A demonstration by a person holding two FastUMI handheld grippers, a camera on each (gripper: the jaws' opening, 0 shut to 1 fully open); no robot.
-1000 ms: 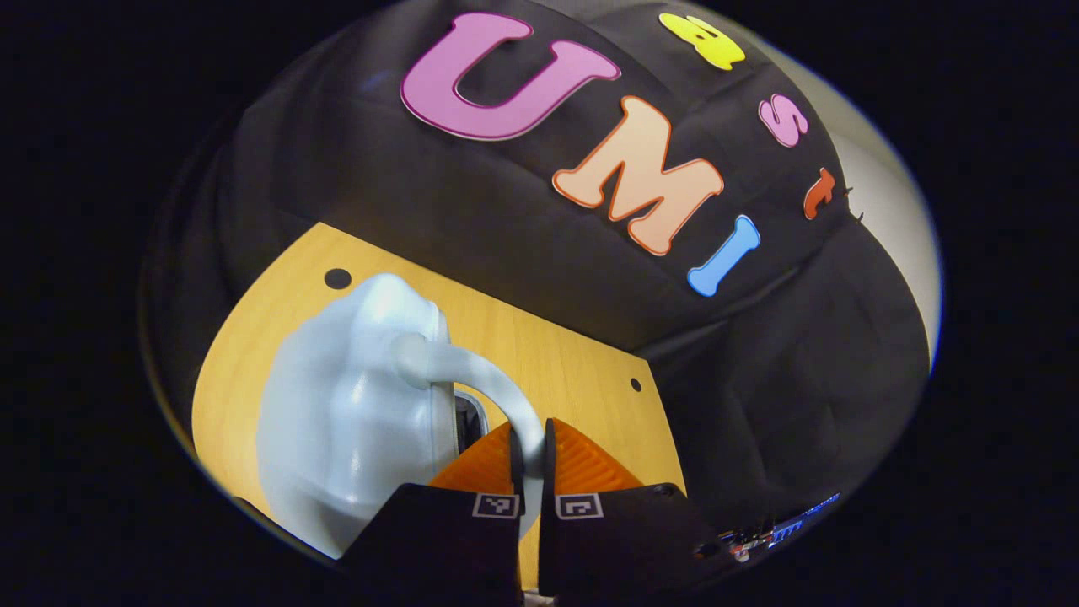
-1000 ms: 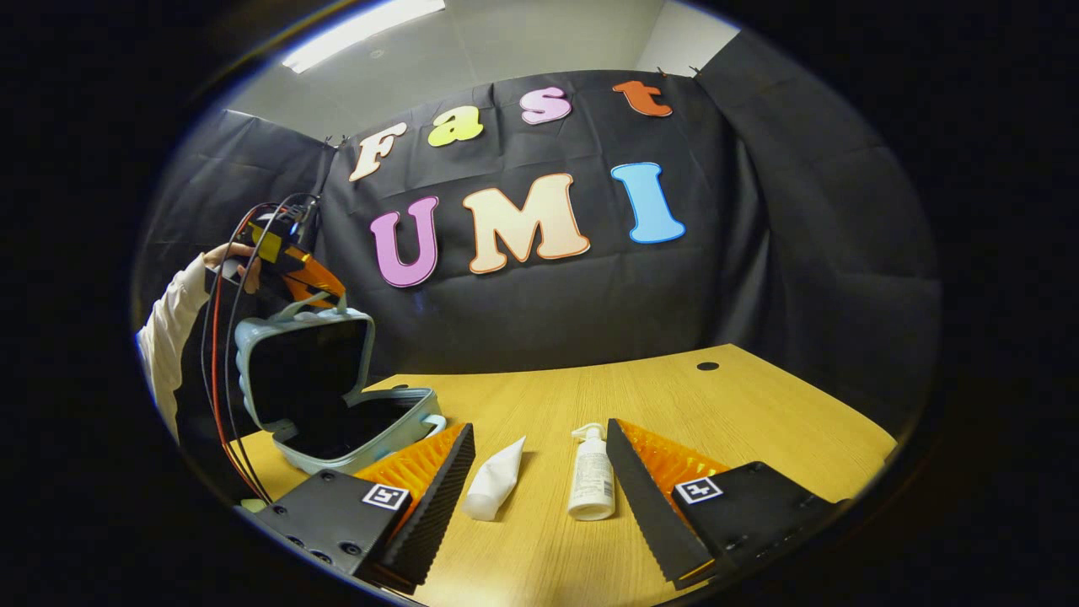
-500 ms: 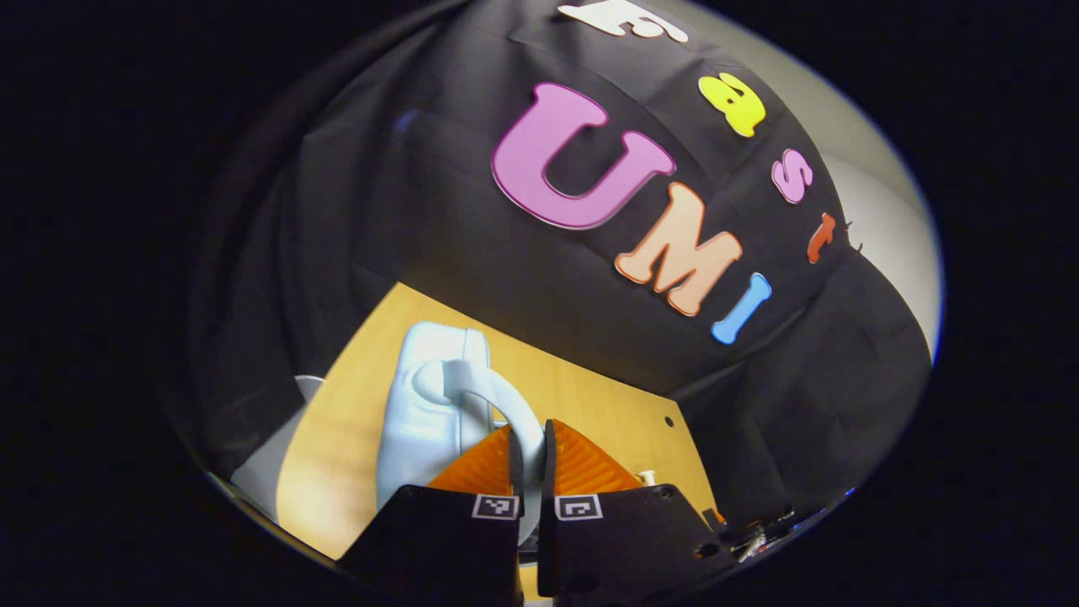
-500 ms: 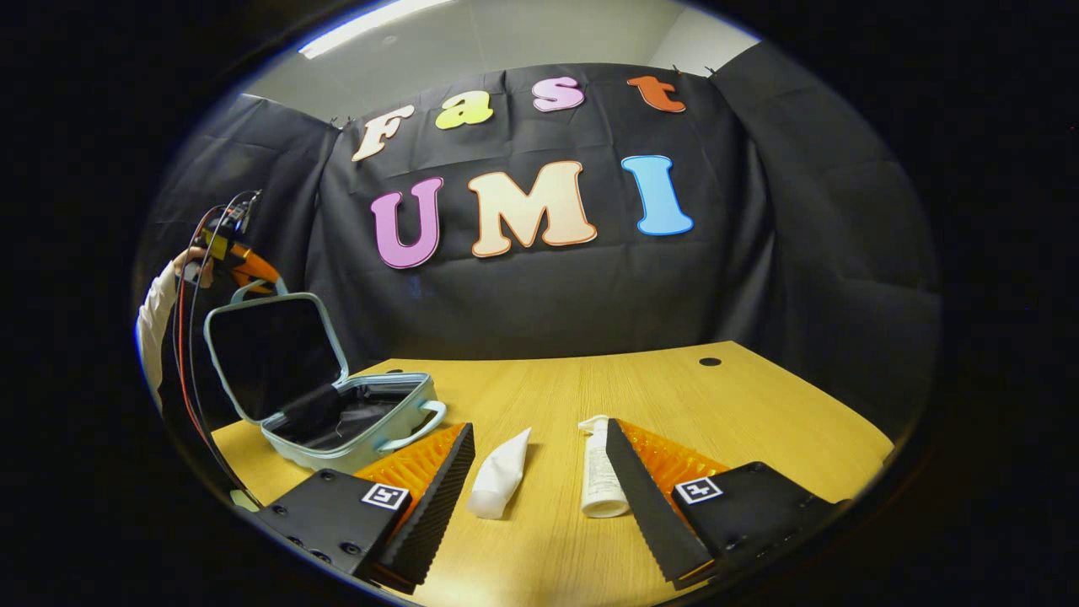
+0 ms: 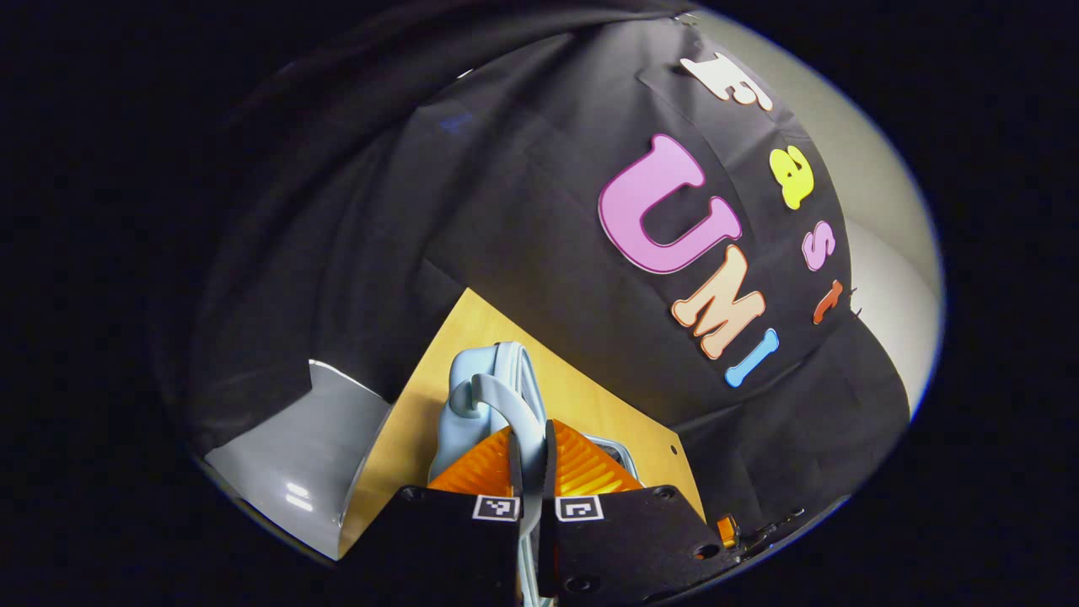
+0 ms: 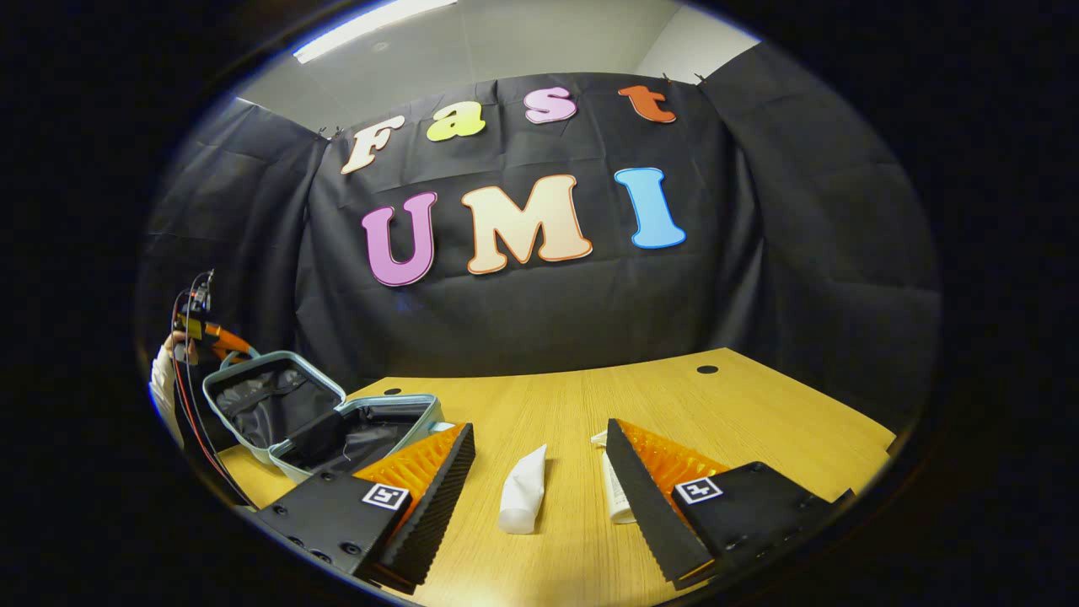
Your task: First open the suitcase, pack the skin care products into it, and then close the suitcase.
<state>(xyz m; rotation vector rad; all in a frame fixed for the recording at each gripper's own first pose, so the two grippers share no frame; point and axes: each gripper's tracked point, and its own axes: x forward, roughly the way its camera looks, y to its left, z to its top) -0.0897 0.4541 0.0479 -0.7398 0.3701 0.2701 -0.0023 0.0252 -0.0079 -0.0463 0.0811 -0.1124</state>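
Observation:
My left gripper (image 5: 530, 447) is shut on the pale blue suitcase's handle (image 5: 506, 400), and the lid's edge (image 5: 476, 396) shows just past it. In the right gripper view the suitcase (image 6: 337, 421) lies wide open at the table's left, its dark-lined lid (image 6: 265, 400) leaning far back, with the left gripper (image 6: 221, 344) and a hand at its far edge. My right gripper (image 6: 539, 480) hangs open over the near table. Between its fingers lies a white tube (image 6: 523, 502). A white pump bottle (image 6: 614, 493) lies against the right finger (image 6: 645, 497), partly hidden.
The wooden table (image 6: 716, 405) stretches to the right with a small dark cable hole (image 6: 707, 369) near its back edge. Black cloth walls the booth behind and to both sides. Grey floor (image 5: 295, 455) shows past the table's left edge.
The left gripper has swung the lid by its handle further back and down, from near upright to leaning far open. The right gripper drifted slightly, so tube and bottle sit more to the right.

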